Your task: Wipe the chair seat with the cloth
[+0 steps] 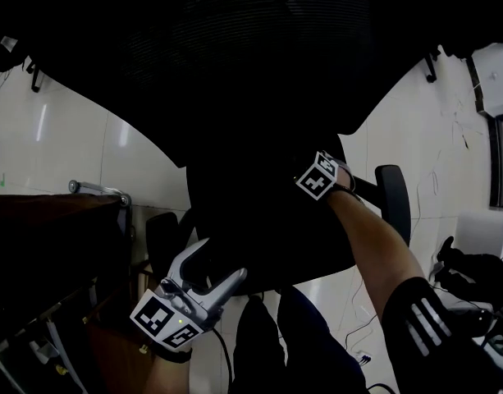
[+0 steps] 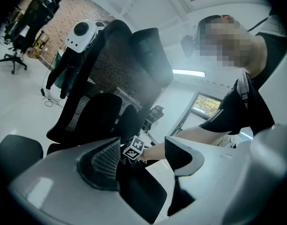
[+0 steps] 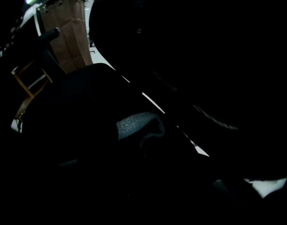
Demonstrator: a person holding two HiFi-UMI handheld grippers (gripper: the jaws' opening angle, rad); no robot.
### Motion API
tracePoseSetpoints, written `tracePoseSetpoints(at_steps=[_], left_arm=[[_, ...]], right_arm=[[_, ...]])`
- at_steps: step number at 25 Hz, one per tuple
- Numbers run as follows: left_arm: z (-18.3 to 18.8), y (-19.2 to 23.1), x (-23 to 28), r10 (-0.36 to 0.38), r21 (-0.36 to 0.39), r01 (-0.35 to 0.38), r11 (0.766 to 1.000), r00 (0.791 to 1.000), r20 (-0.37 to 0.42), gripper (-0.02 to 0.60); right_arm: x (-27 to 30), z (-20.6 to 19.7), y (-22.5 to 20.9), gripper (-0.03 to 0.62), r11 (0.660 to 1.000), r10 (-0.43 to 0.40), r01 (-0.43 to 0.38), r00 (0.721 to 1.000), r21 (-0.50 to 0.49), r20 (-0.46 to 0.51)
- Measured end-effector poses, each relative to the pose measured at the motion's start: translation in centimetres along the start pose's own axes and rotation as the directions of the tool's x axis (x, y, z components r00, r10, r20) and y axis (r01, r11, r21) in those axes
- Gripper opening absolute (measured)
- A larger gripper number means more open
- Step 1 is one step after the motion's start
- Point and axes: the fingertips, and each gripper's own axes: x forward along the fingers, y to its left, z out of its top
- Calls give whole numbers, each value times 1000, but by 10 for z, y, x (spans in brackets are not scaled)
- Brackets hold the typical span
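Brown wooden desk (image 1: pixel 46 236) lower left, white tiled floor (image 1: pixel 62 138) upper left, brick wall (image 2: pixel 63 18) upper left, window (image 2: pixel 206 108) right of centre.

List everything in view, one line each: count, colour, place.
chair: one, black, middle of the head view
armrests: two, black, one on each side of the seat
cloth: one, dark grey, a fold mid-frame in the right gripper view
table: one, brown, left of the chair
floor: one, white and glossy, around the chair
second chair: one, black, far off at the top left of the left gripper view
left gripper: one, grey, lower left by the seat's edge, jaws apart with nothing between them
right gripper: one, marker cube showing over the seat, jaws too dark to read
forearm: one, bare, with a black white-striped sleeve, behind the right gripper
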Motion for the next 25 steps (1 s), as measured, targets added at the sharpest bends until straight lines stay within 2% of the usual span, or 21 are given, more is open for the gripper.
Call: tracePoseSetpoints(at_steps=[5,7,8,10,13,16,18,21,25], left_arm=[[3,-1,-2,3,9,-3,1000,1000,-2,320],[4,-1,-6,7,13,-7,1000,1000,-1,321],[5,-1,-9,11,12,-11,1000,1000,2,320],[7,1,-15,20,10,-20,1000,1000,8,321],[9,5,-23,40,12,-40,999,999,11,321],[11,6,-28,62,13,-62,998,998,17,321],[11,8,-31,74,15,-75,997,997,18,321],[8,13,-37,91,21,-91,996,996,13,320],[0,15,-42,104,9,-104,995,995,11,319]], right_arm=[[-19,-36,-47,31,995,-76,78,996,59,-45],[-25,-40,-49,31,988,-84,90,995,126,-56],[-27,-32,-42,31,984,-67,71,997,163,-31],[-26,6,-11,31,981,2,-17,997,193,76],[-19,79,65,31,981,135,-158,971,109,196],[-13,143,148,31,967,256,-252,935,-50,244],[-9,173,196,31,944,327,-301,911,-137,252],[-7,196,248,31,907,408,-357,879,-225,247],[6,180,258,31,900,418,-369,883,-234,216]])
